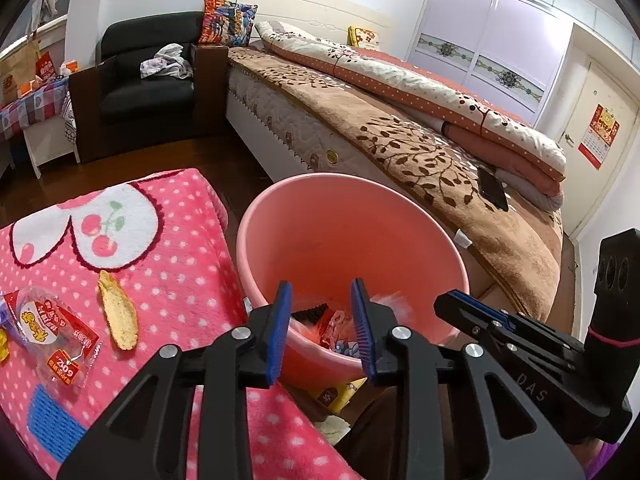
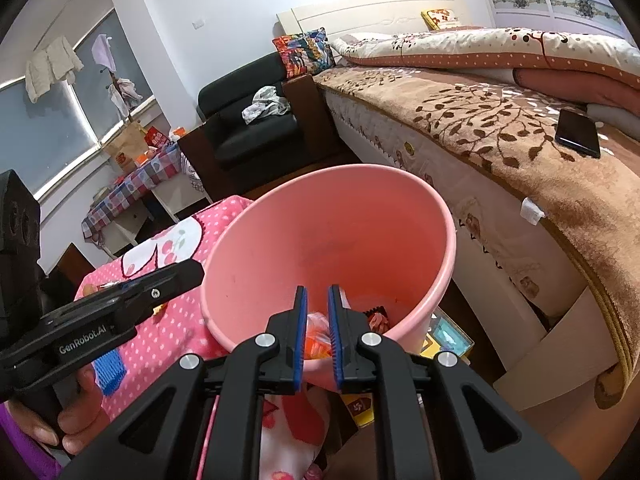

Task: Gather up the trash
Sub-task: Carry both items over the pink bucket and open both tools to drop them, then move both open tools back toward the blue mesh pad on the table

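A pink bucket (image 1: 352, 232) (image 2: 320, 232) stands between a pink dotted blanket (image 1: 180, 264) and the bed, with several wrappers (image 1: 336, 328) at its bottom. My left gripper (image 1: 322, 292) hangs open over the bucket's near rim with nothing between its pads. My right gripper (image 2: 317, 291) is also over that rim, its pads a narrow gap apart. A blurred pale and orange wrapper (image 2: 318, 320) shows loose in that gap, above the bucket's inside. On the blanket lie a red and clear bread wrapper (image 1: 56, 328) and a pale cracker slice (image 1: 118, 312).
The bed (image 1: 400, 148) with a brown leaf cover runs along the right, a black phone (image 1: 494, 194) on it. A black armchair (image 1: 148, 92) and a table with a checked cloth (image 1: 28, 108) stand behind. A yellow box (image 1: 336, 394) lies on the floor by the bucket.
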`<state>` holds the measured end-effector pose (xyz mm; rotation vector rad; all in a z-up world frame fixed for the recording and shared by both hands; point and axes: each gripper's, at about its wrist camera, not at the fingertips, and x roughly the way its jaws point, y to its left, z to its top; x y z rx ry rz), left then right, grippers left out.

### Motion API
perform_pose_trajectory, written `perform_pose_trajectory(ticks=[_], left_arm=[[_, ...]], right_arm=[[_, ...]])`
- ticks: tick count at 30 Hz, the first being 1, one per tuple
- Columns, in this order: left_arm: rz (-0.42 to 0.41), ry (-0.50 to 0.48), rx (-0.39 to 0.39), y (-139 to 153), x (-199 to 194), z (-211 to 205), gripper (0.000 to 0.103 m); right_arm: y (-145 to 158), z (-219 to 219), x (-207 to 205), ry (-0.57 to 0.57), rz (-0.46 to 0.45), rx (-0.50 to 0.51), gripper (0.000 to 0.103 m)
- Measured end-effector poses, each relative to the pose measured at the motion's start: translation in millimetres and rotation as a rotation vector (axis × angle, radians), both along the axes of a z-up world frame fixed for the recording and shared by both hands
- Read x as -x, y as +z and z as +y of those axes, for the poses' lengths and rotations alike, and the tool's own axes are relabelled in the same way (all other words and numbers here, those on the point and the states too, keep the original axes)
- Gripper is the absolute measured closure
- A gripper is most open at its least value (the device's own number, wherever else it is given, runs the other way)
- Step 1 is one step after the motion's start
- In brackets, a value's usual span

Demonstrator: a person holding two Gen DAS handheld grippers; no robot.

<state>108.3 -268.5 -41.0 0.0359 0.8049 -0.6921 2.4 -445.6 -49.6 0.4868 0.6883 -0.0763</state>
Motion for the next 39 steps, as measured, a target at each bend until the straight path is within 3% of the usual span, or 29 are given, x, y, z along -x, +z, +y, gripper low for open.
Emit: perform_pose_trajectory(ticks=[3,20,39], left_arm=[[0.004,0.003,0.004,0.6,1.4,2.8,0.072],[0.003,0.037,0.018,9.5,15.1,26.4,0.072],[0.03,0.145,0.007,2.5,31.5,94.1,0.072]], right_arm=[[3.0,3.3,2.7,-0.008,-0.01,0.015,0.071],[12.4,20.3,8.2,0.036,-0.023,0.039,0.067],[18.9,76.9,2.8,0.178,-0.027,0.046,0.067]])
